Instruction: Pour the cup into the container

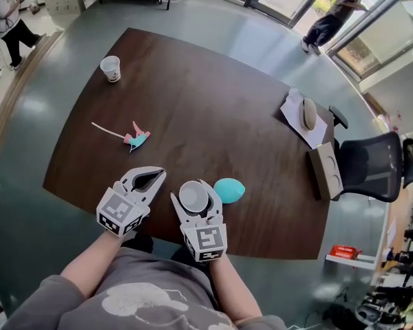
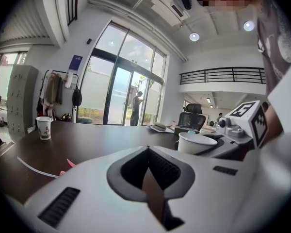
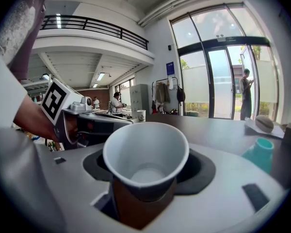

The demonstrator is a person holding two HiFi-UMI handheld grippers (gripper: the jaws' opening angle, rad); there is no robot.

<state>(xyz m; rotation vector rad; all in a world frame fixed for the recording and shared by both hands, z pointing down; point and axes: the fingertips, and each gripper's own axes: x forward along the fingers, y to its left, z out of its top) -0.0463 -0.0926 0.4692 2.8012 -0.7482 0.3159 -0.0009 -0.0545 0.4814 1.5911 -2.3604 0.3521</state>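
Right gripper [image 1: 192, 193] had its jaws clamped on a white cup [image 1: 193, 196], upright, at the table's [image 1: 213, 108] near edge. Teal container [image 1: 229, 190] lay just beside the cup, to its right. Left gripper [image 1: 160, 176] was closed, tips together, holding nothing.

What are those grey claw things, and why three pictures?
They are tongs-like grippers, one in each of a person's hands. One picture comes from a camera on the person's head, looking down at the dark brown wooden table. The other two come from cameras riding on the grippers. The right gripper holds a white paper cup. The left gripper is shut and empty. On the table are a teal rounded container, a second white paper cup and a small pink-and-teal object.
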